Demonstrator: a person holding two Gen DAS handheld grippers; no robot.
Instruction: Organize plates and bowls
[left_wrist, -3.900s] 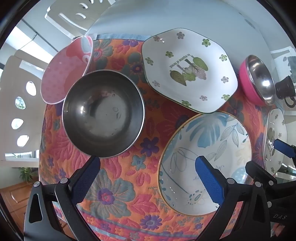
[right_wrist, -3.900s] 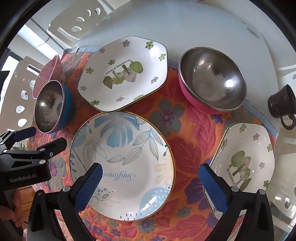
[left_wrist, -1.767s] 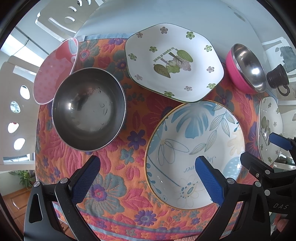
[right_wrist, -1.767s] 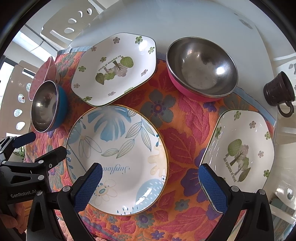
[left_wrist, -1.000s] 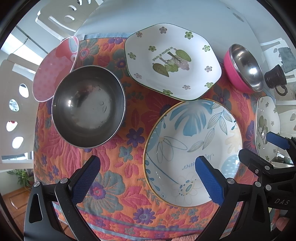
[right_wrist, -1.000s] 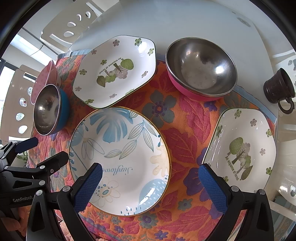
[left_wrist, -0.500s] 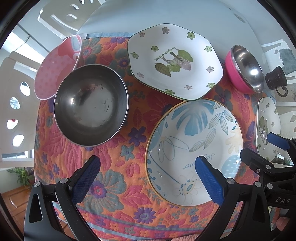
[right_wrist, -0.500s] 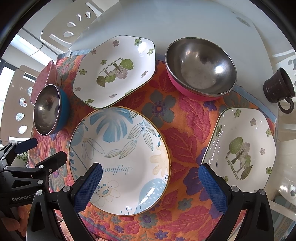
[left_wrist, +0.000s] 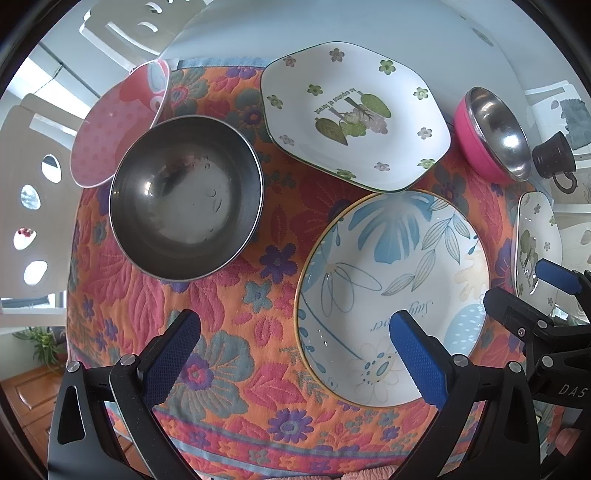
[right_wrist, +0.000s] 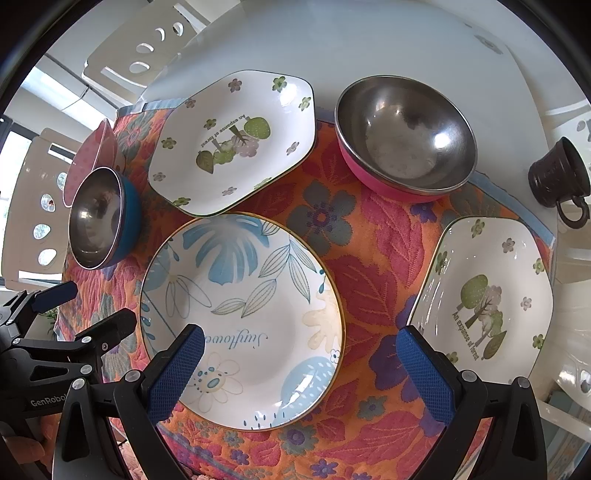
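A round blue-leaf plate lies on the floral mat at the front. Behind it sits a hexagonal tree plate, and a second one lies to the right. A steel bowl with a blue outside stands on the left, a pink plate leaning behind it. A pink steel bowl is at the back right. My left gripper hovers open between the blue bowl and the round plate. My right gripper hovers open over the round plate's right side. Both hold nothing.
A dark brown cup stands on the white table beyond the mat's right corner. White chairs stand behind the table. The mat's front edge hangs close below the grippers.
Both grippers have drifted only slightly above the table; in the left view the dishes shifted a little right and nearer. Nothing was picked up or moved on the mat.
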